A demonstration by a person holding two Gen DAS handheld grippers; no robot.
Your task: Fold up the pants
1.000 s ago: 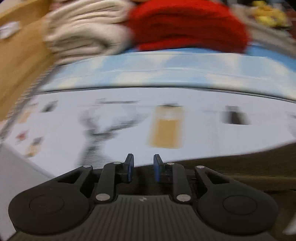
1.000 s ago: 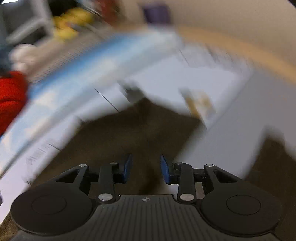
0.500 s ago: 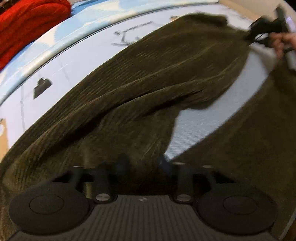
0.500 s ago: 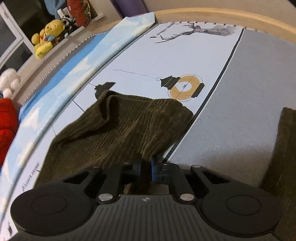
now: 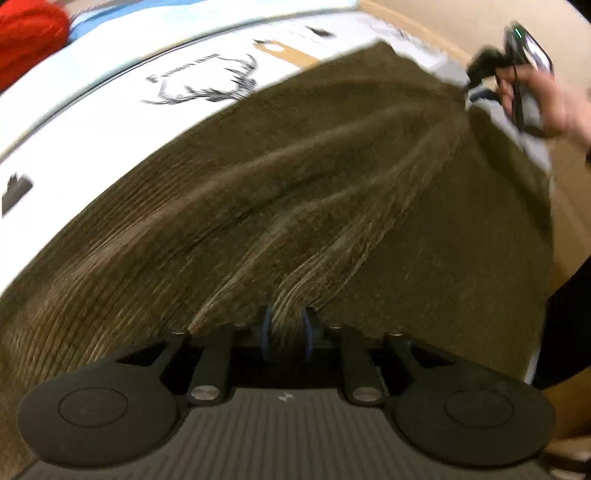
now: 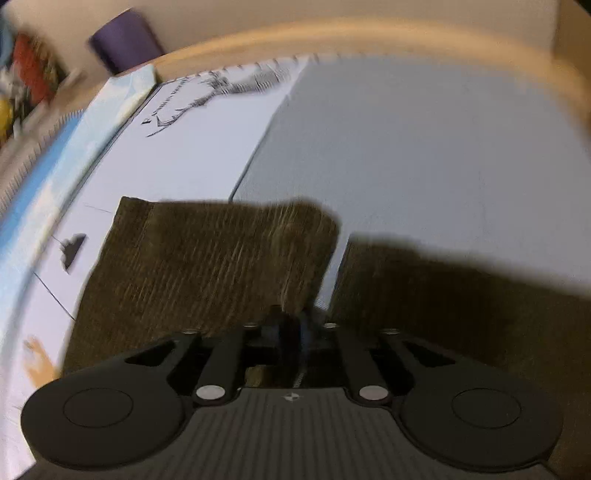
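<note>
The pants (image 5: 314,192) are dark olive-brown corduroy, spread over a printed bed sheet. My left gripper (image 5: 286,334) is shut on a bunched fold of the pants at their near edge, and the cloth stretches away from it in taut ridges. My right gripper (image 6: 290,326) is shut on the edge of one pant leg (image 6: 207,258); the other leg (image 6: 461,295) lies to its right. In the left wrist view the right gripper (image 5: 491,70) and the hand holding it show at the pants' far corner.
The sheet (image 6: 207,158) is white with a deer print, next to a grey panel (image 6: 424,166) and a blue cloud-print border (image 6: 48,173). A red knit bundle (image 5: 29,37) lies at the far left. A wooden bed frame (image 6: 406,33) curves behind, with a purple object (image 6: 125,40) beyond.
Both grippers went from open above the bed to shut on the pants. The two legs, apart half a second ago, are now pulled taut between the grippers and lie over each other.
</note>
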